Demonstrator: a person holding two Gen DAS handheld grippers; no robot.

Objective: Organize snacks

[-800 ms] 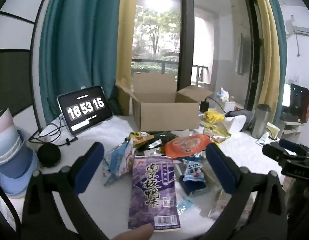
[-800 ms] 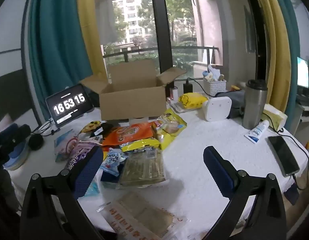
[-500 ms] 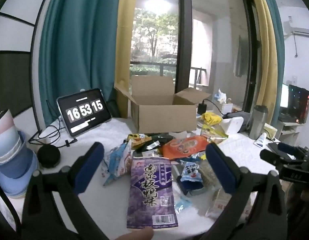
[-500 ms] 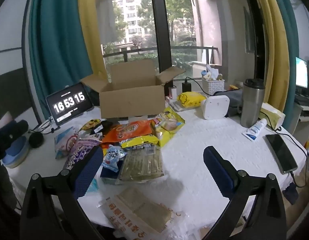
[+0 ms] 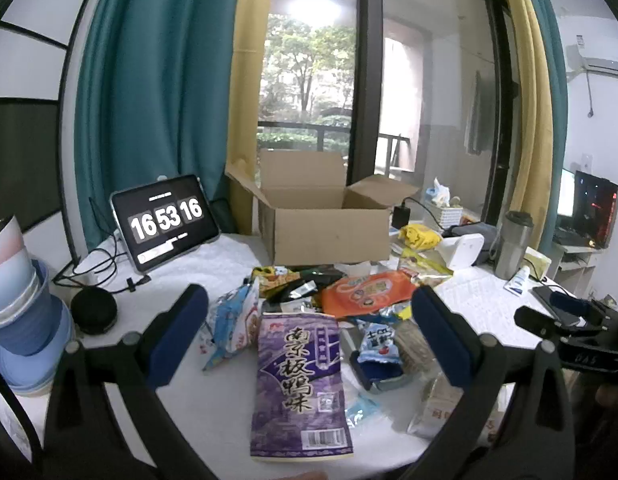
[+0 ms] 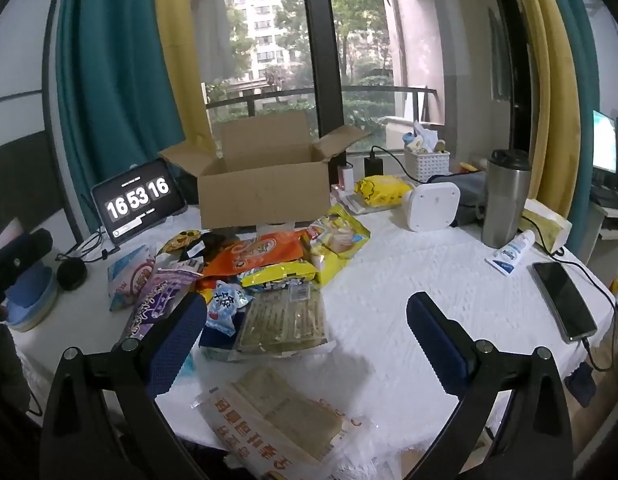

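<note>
Snacks are heaped on the white table point(image 6: 409, 280) right in front of the open cardboard box point(image 5: 329, 232), nothing packed yet. The big purple bag point(image 5: 301, 384) lies flat, closest to my left gripper point(image 5: 309, 336); I'd guess it's light, crinkly and slippery, so I'd pinch it by an edge seam. My right gripper point(image 6: 305, 340) hovers over the clear cracker pack point(image 6: 287, 316), which is probably fragile. Both jaws are spread wide and empty.

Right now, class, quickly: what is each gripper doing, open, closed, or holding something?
Left gripper: open, holding nothing; the long purple snack packet lies on the table between its fingers.
Right gripper: open, holding nothing.
</note>
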